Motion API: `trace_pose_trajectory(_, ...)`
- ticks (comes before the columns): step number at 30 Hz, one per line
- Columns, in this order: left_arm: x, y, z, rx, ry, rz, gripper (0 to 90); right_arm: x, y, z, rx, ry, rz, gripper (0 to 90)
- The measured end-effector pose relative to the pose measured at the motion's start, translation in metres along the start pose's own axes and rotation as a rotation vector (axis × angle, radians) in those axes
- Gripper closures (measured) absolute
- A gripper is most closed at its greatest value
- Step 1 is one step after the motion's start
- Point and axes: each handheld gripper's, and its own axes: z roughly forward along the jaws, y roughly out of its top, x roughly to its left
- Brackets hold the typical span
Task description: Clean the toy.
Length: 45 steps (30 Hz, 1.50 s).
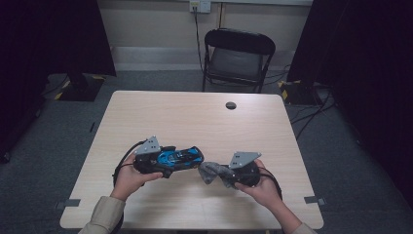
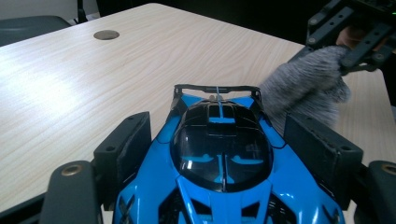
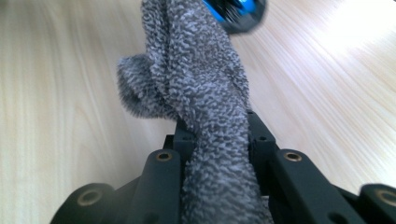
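left claw (image 2: 219,158) grips blue car (image 2: 219,172); right claw (image 3: 217,140) clamps grey cloth (image 3: 205,93).

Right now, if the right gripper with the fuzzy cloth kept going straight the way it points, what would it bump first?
Probably the blue toy car. The right gripper is shut on a grey cloth, and the cloth's end leads toward the car's end, held in the left gripper. They look almost touching, though depth is unclear.

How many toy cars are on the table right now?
1. The blue toy car sits near the front edge of the table, gripped between the jaws of the left gripper, with the grey cloth held by the right gripper touching its far end.
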Motion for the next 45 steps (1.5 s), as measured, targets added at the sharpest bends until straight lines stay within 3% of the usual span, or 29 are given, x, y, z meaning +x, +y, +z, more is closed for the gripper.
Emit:
trace_pose_trajectory(7,-0.004,0.001,-0.004,-0.006,-0.01,0.009,24.6,-0.018,-0.01,-0.019,0.009,-0.05,0.031,72.0)
trace_pose_trajectory(12,-0.014,0.004,0.0,-0.001,-0.042,0.035,24.6,-0.034,-0.009,-0.024,-0.005,-0.071,0.056,72.0)
trace_pose_trajectory(14,-0.019,0.006,0.004,0.003,-0.061,0.04,24.6,-0.039,-0.005,-0.023,0.003,-0.075,0.058,72.0)
trace_pose_trajectory(25,-0.029,-0.002,0.023,0.022,-0.11,0.047,24.6,-0.049,0.02,-0.004,0.066,-0.047,-0.045,71.9)
trace_pose_trajectory(36,-0.037,-0.008,0.038,0.035,-0.133,0.05,24.5,-0.056,0.036,0.006,0.025,-0.004,-0.012,71.8)
trace_pose_trajectory(45,-0.043,-0.008,0.049,0.039,-0.157,0.061,24.5,-0.056,0.048,0.026,-0.014,0.005,0.053,71.7)
